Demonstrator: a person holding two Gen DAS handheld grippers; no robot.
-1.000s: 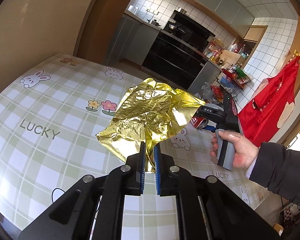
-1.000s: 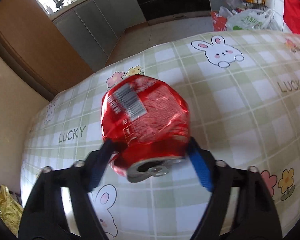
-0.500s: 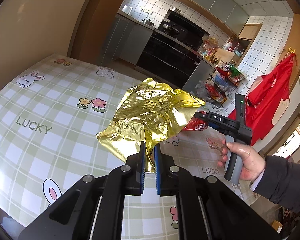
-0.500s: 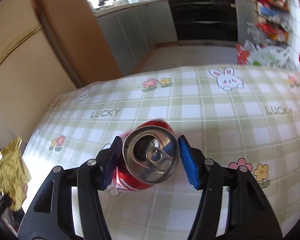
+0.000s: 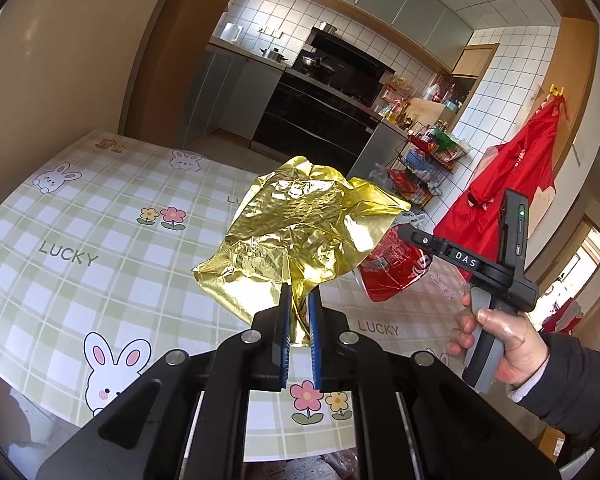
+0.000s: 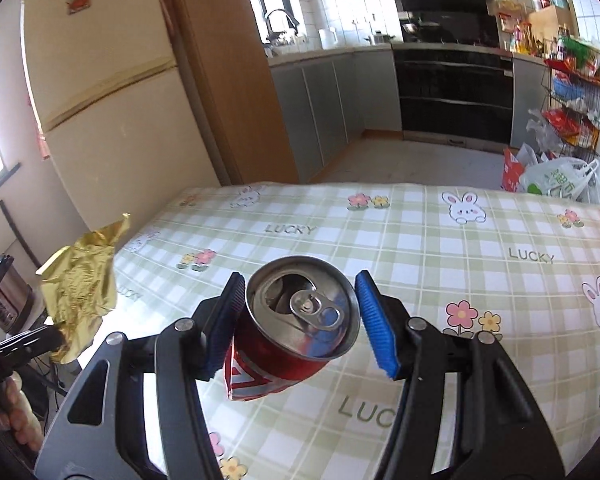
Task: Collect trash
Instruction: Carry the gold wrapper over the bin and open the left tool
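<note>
My left gripper [image 5: 299, 308] is shut on a crumpled gold foil wrapper [image 5: 300, 232] and holds it up above the table. The foil also shows at the left of the right wrist view [image 6: 80, 284]. My right gripper [image 6: 300, 312] is shut on a crushed red soda can [image 6: 296, 328], its silver top with the pull tab facing the camera, held in the air above the table. The can [image 5: 392, 264] shows in the left wrist view behind the foil, partly hidden by it.
The table carries a green checked cloth with rabbits, flowers and "LUCKY" [image 6: 440, 240]. A cream fridge [image 6: 108, 112] stands to the left. Kitchen cabinets and a black oven [image 6: 452, 92] are behind. A wire rack and plastic bags [image 6: 556, 176] are at the right. A red apron [image 5: 508, 188] hangs on the wall.
Both grippers have risen and pulled back from the table, each with its item. The can has tipped so that its top now faces the right camera more squarely.
</note>
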